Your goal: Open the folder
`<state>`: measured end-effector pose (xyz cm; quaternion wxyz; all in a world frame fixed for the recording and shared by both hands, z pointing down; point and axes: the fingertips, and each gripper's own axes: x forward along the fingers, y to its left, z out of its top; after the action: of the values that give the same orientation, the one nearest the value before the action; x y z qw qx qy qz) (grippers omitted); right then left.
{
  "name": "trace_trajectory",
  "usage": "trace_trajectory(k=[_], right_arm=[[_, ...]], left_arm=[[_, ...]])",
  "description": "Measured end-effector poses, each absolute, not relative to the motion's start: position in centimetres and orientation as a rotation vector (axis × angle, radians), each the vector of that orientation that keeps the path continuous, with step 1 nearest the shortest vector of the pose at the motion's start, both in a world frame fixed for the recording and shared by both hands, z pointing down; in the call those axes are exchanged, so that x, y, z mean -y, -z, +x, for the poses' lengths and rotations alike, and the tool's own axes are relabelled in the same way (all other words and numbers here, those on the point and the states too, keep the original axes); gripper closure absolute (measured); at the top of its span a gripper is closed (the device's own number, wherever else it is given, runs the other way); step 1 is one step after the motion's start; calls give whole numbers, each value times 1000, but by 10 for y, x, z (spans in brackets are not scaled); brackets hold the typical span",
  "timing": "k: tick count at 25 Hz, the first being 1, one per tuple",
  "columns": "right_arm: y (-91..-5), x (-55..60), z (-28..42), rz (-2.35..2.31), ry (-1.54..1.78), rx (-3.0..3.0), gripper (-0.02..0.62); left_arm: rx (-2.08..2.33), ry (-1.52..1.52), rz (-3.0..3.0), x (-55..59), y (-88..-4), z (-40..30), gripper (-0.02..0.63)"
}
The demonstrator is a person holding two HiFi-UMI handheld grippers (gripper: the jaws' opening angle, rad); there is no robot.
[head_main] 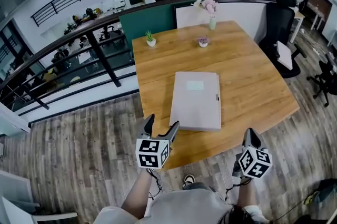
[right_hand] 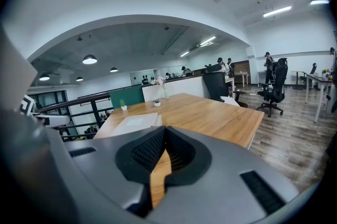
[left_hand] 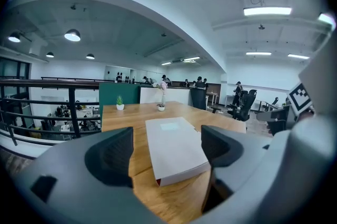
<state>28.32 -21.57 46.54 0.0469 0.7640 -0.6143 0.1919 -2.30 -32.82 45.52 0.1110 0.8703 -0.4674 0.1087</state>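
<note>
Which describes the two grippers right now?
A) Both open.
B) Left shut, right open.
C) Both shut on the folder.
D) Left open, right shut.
D: the left gripper has its fingers apart, with the closed folder lying on the table ahead of them untouched. The right gripper has its fingers pressed together on nothing.
</note>
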Motion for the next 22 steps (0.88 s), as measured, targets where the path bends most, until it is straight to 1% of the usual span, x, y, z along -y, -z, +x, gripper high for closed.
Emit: trace_trajectory(k=[10,13,22], right_arm=[[-458,260,304,2371,-580,1839,594],[-458,251,304,2401,-593,1810,594],[-473,205,339,2522,-648,1599,594]], left_arm=[[1253,-411,2611,370,-468,10,193],[1161,-437,2632,373,-472,24,192],[902,-526,2721,371,-494,88,186]])
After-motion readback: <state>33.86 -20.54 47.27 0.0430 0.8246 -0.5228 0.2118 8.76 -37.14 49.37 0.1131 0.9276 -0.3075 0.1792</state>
